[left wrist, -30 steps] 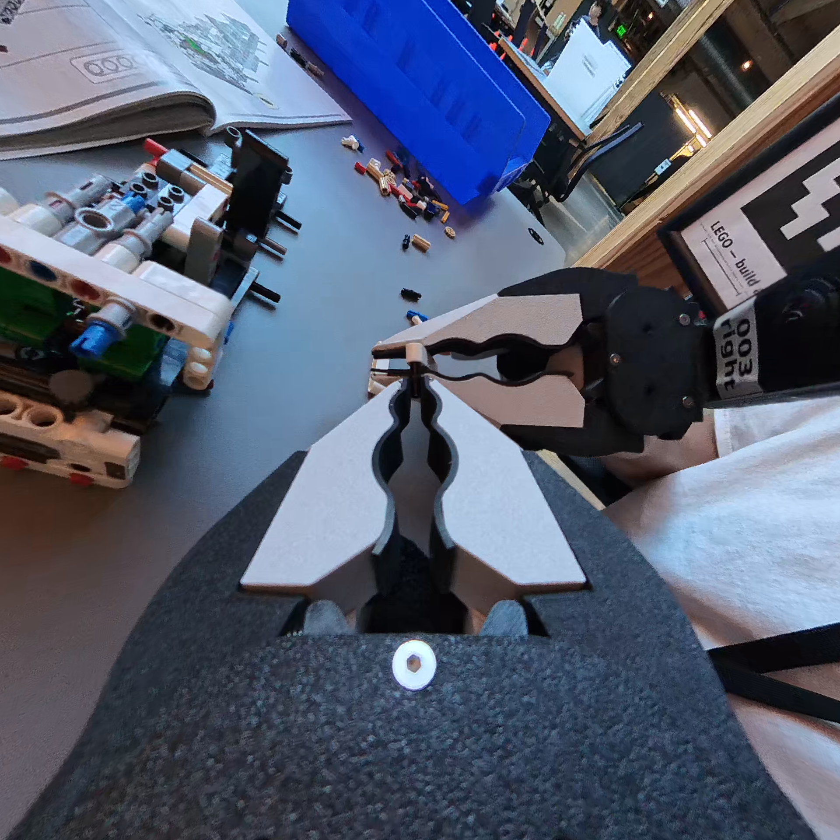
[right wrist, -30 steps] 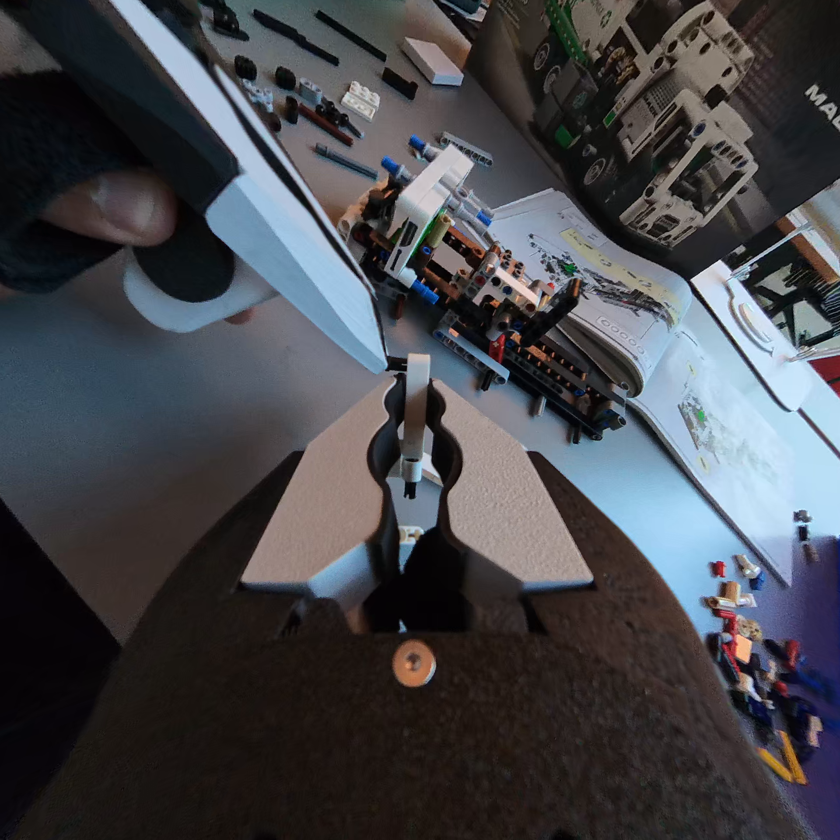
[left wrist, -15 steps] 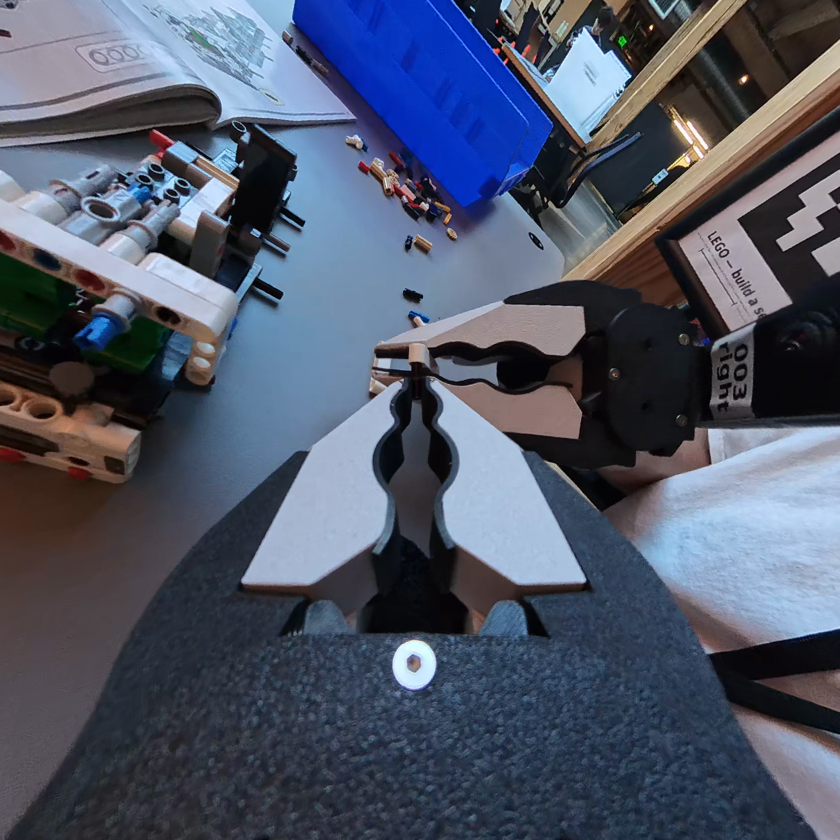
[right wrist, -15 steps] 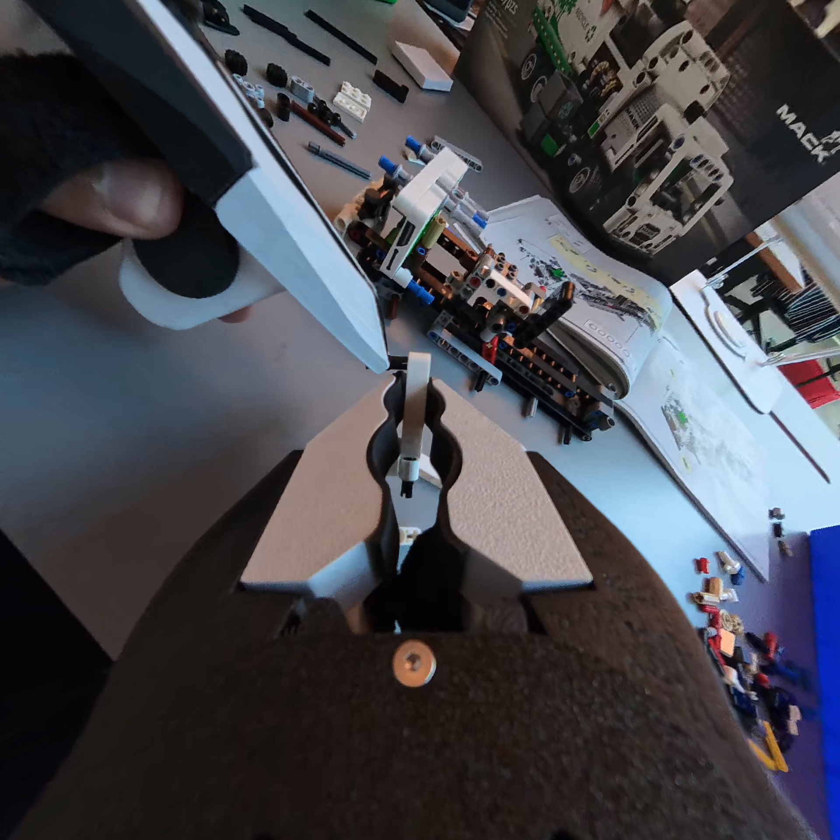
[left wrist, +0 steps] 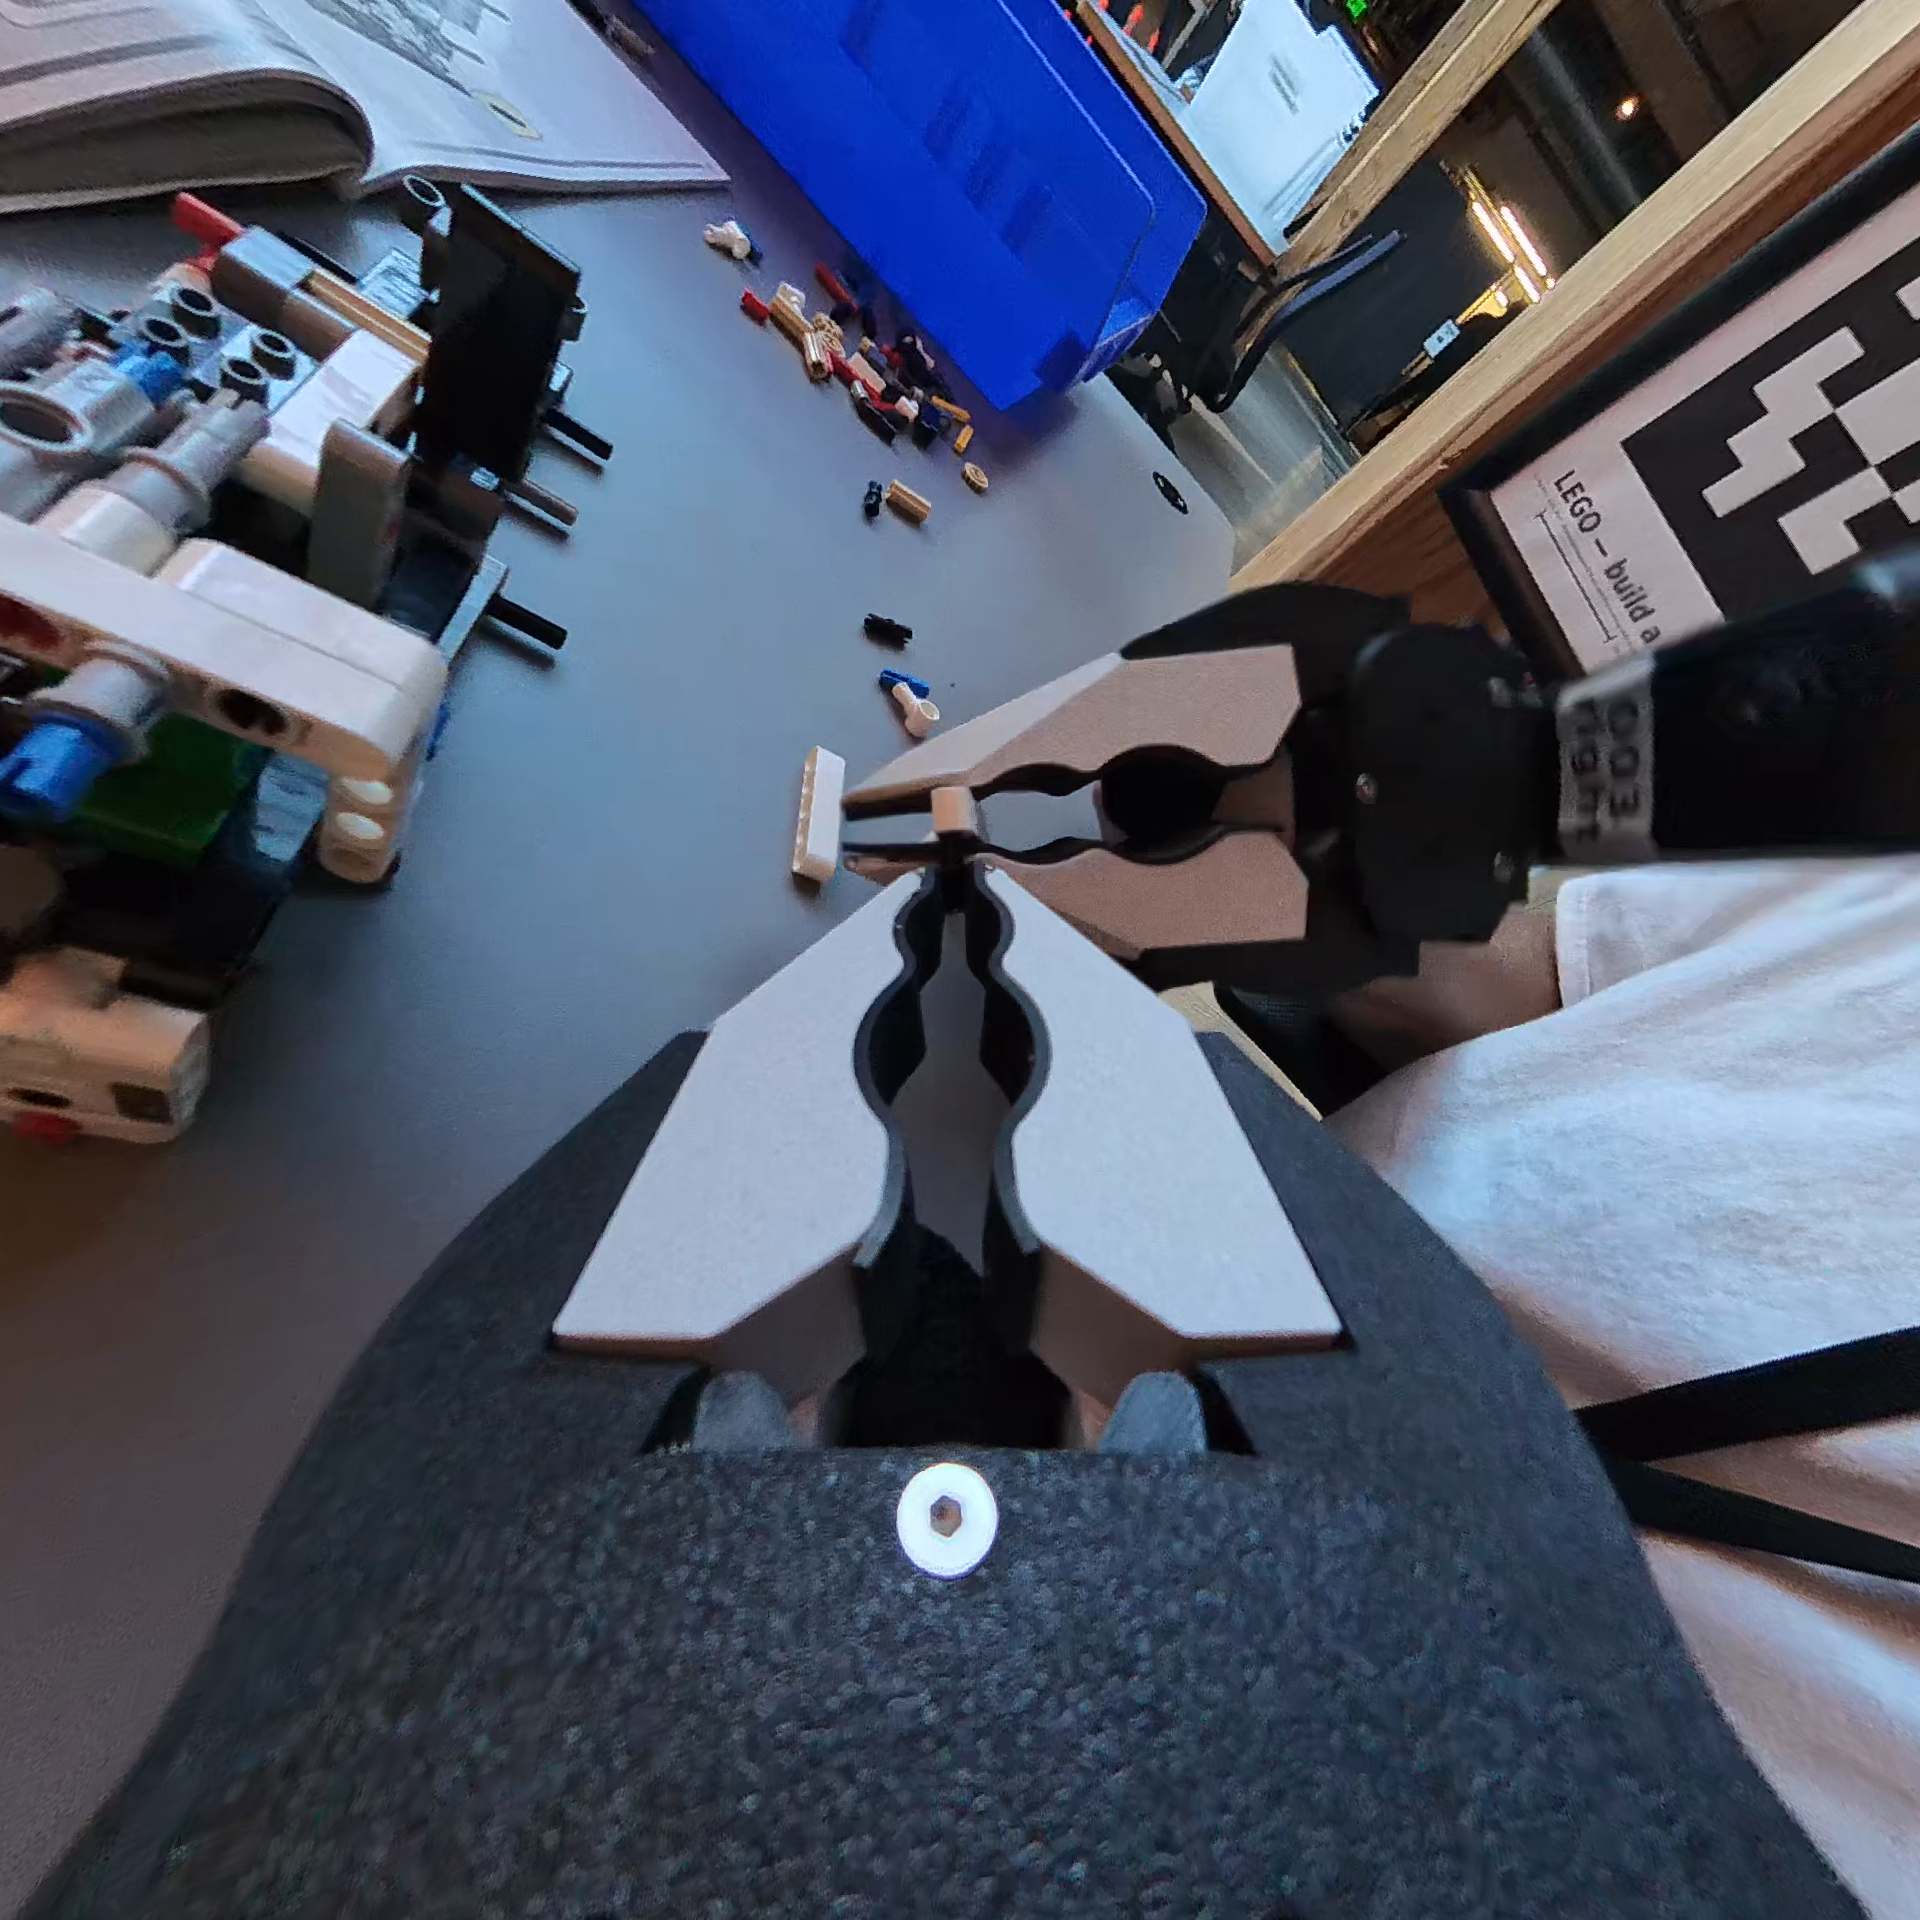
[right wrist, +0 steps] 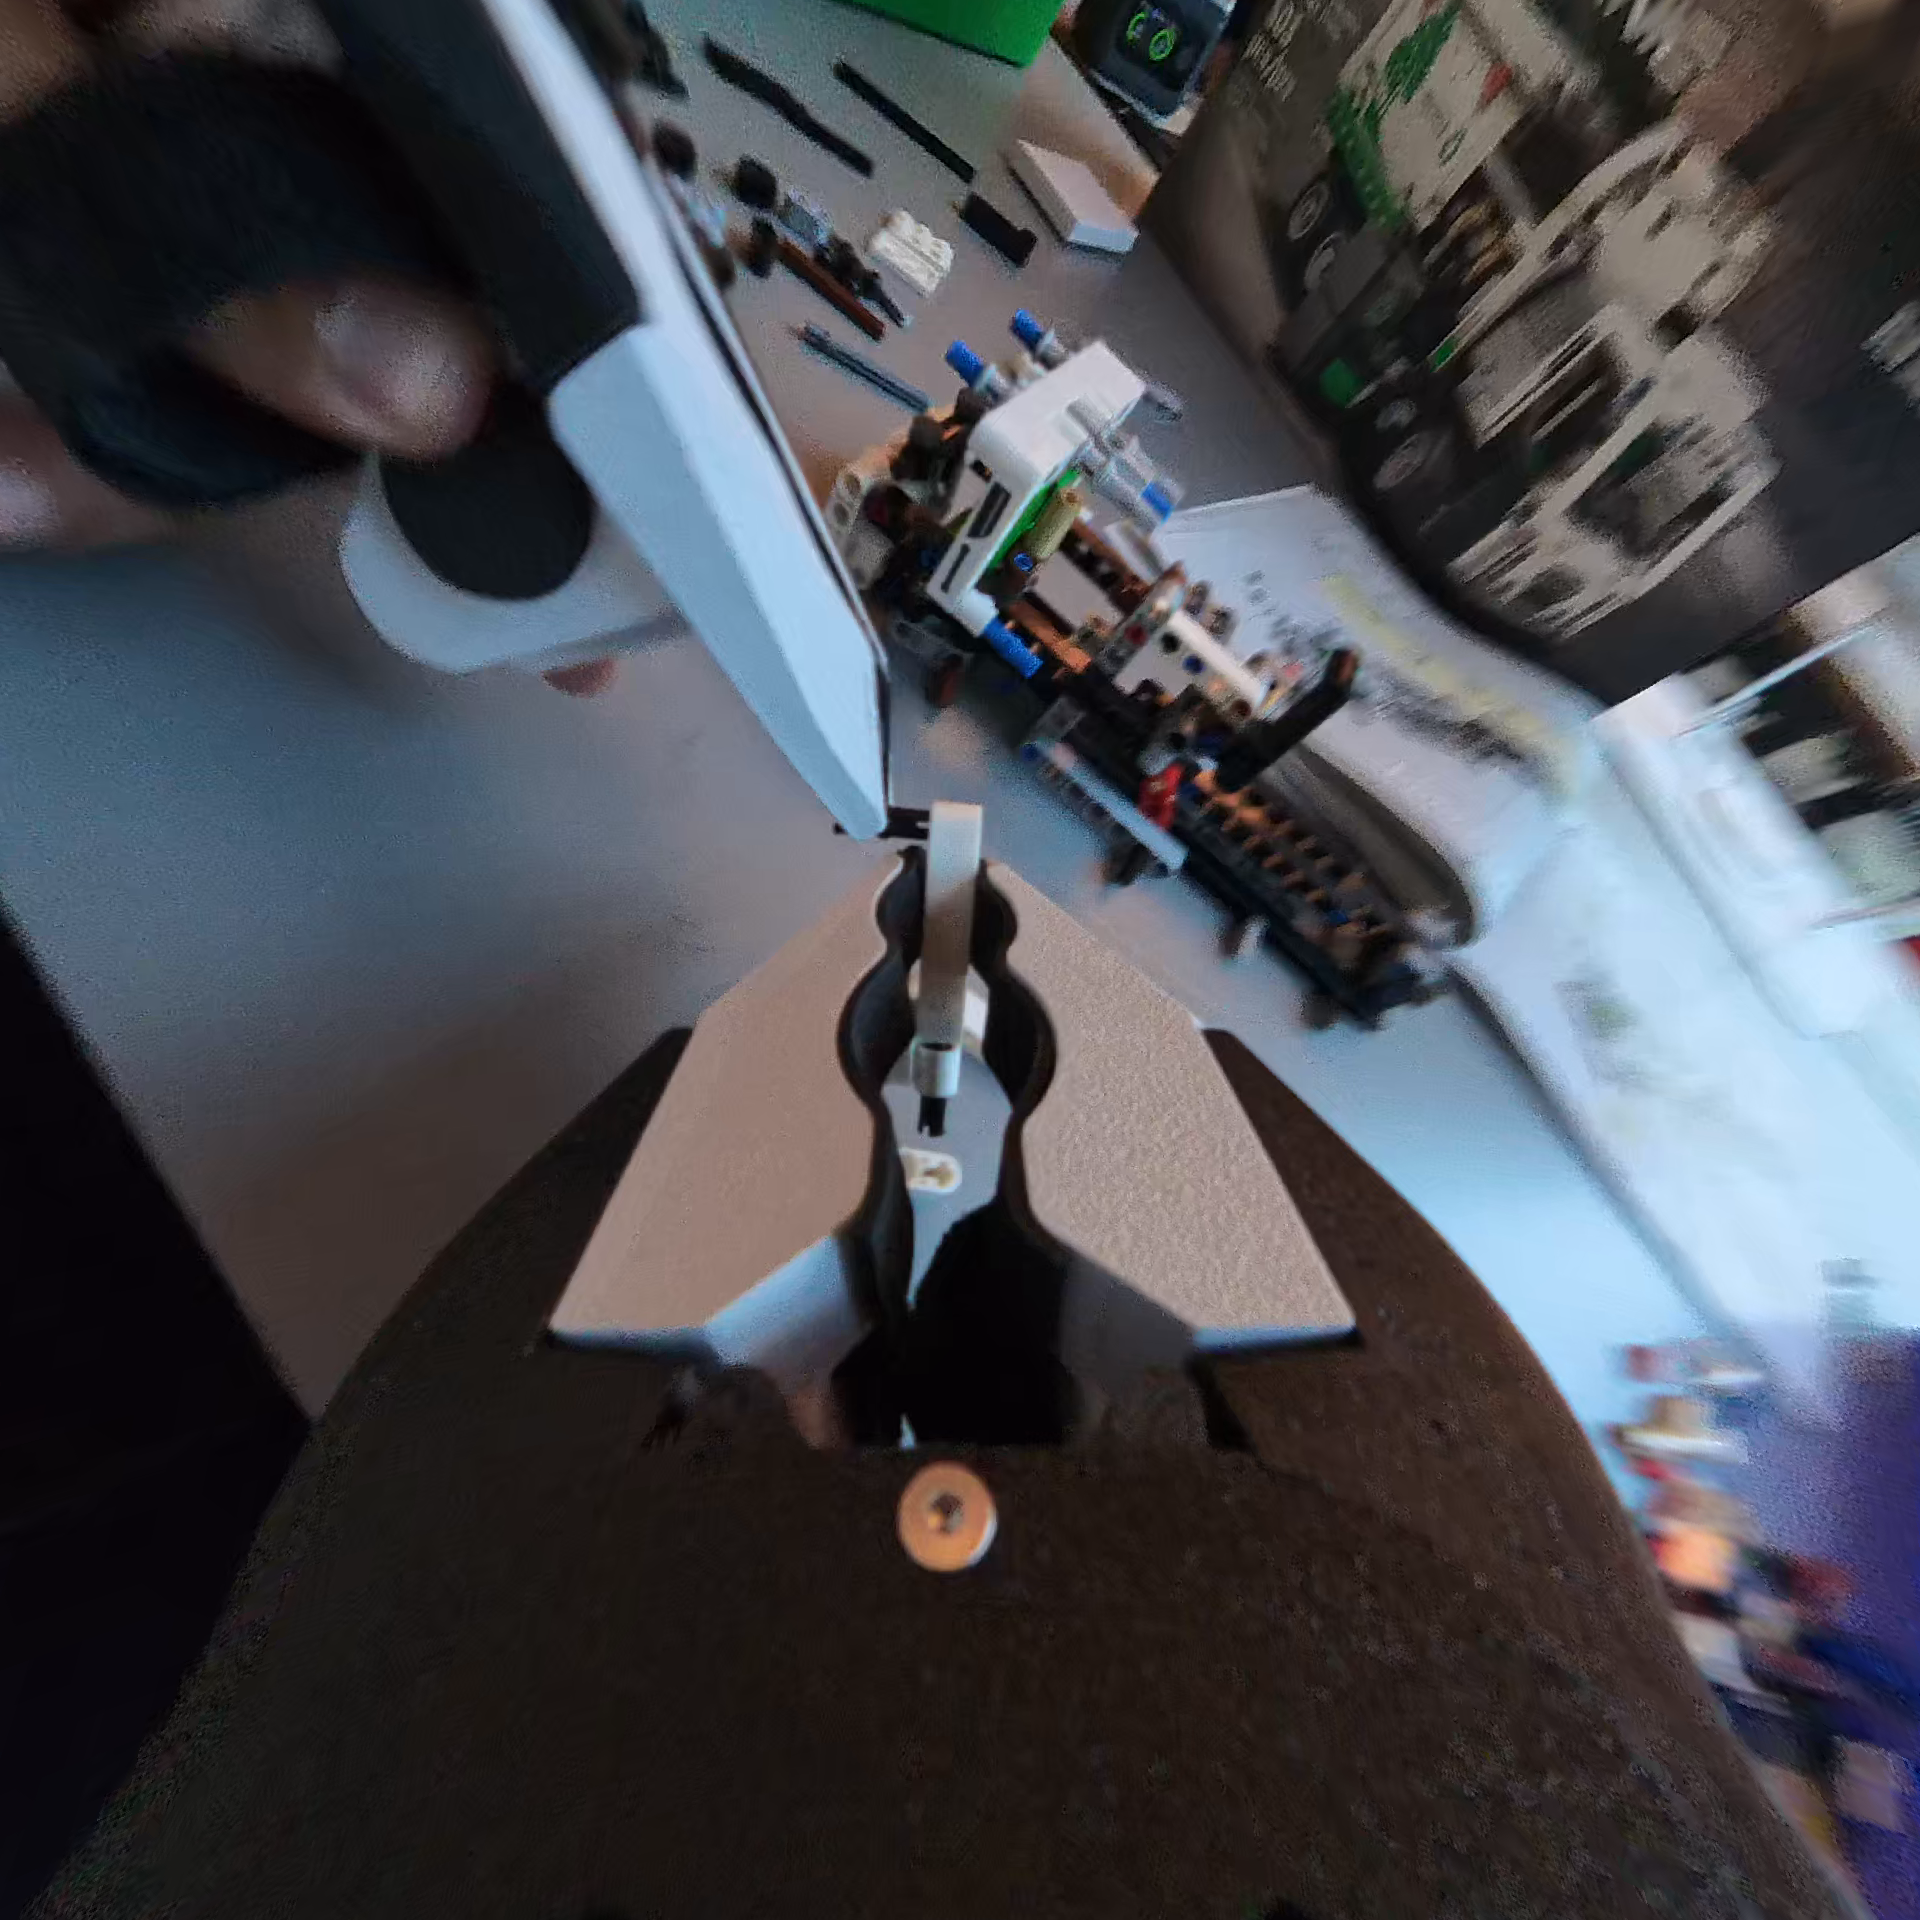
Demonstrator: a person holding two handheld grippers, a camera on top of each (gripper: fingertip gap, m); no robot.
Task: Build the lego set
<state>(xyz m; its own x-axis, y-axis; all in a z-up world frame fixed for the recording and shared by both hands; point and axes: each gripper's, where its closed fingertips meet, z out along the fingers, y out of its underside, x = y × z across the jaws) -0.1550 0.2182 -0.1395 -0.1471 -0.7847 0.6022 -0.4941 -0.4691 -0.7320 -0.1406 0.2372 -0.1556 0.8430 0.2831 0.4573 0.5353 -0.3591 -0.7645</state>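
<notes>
White beam (right wrist: 951, 914) fills your right gripper (right wrist: 940, 862) jaws; your left gripper (left wrist: 951, 883) jaws pinch one black pin (left wrist: 953, 854); one blue bin (left wrist: 935, 177) at the worktop (left wrist: 644, 727) edge.

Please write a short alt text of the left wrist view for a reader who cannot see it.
The left gripper is shut on a small black pin that it presses into a white piece held by the right gripper. A half-built lego truck stands on the grey table.

A blue plastic bin (left wrist: 935, 177) sits on the grey table (left wrist: 644, 582) at one o'clock, a framed black-and-white marker sign (left wrist: 1704, 416) leans against a wooden beam (left wrist: 1538, 239) at two o'clock.
</notes>
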